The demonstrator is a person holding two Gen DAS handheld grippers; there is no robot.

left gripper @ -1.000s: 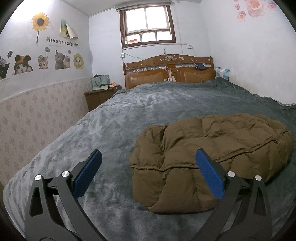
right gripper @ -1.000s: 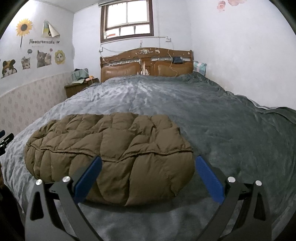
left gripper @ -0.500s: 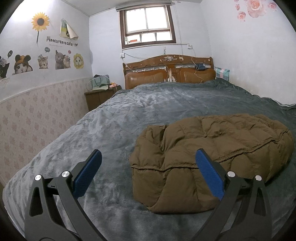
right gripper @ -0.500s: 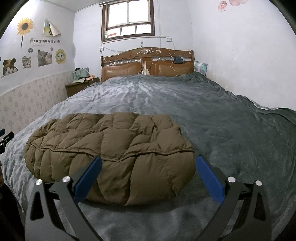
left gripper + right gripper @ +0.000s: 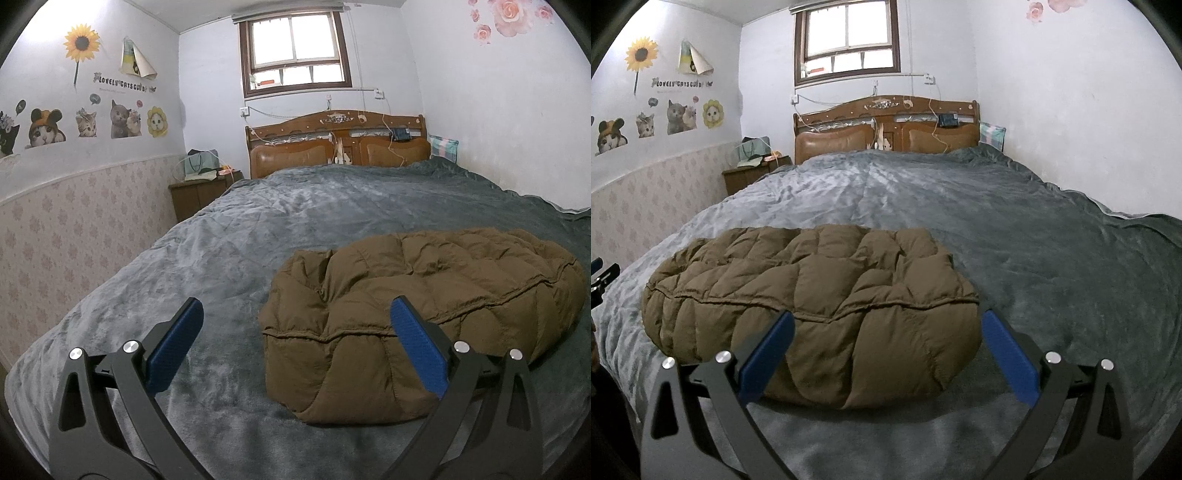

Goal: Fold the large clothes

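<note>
Left wrist view showed the left gripper (image 5: 295, 347) spread wide, its blue pads (image 5: 173, 347) well apart and nothing between them. It was above the grey blanket (image 5: 221, 266) near the foot of the bed. The folded brown puffer jacket (image 5: 443, 288) lay ahead and to the right of it: the right pad stood in front of the jacket's near left corner, while the left pad had only blanket beyond it. Whether that pad touched the fabric could not be told.

Right wrist view showed the right gripper (image 5: 886, 350) equally wide and holding nothing. The puffer jacket (image 5: 820, 288) lay on the blanket (image 5: 1052, 258) just ahead, filling most of the gap between the pads and running on to the left past the left pad (image 5: 768, 354). Its right end stopped just short of the right pad. A wooden headboard (image 5: 886, 125) stood at the far end of the bed.
</note>
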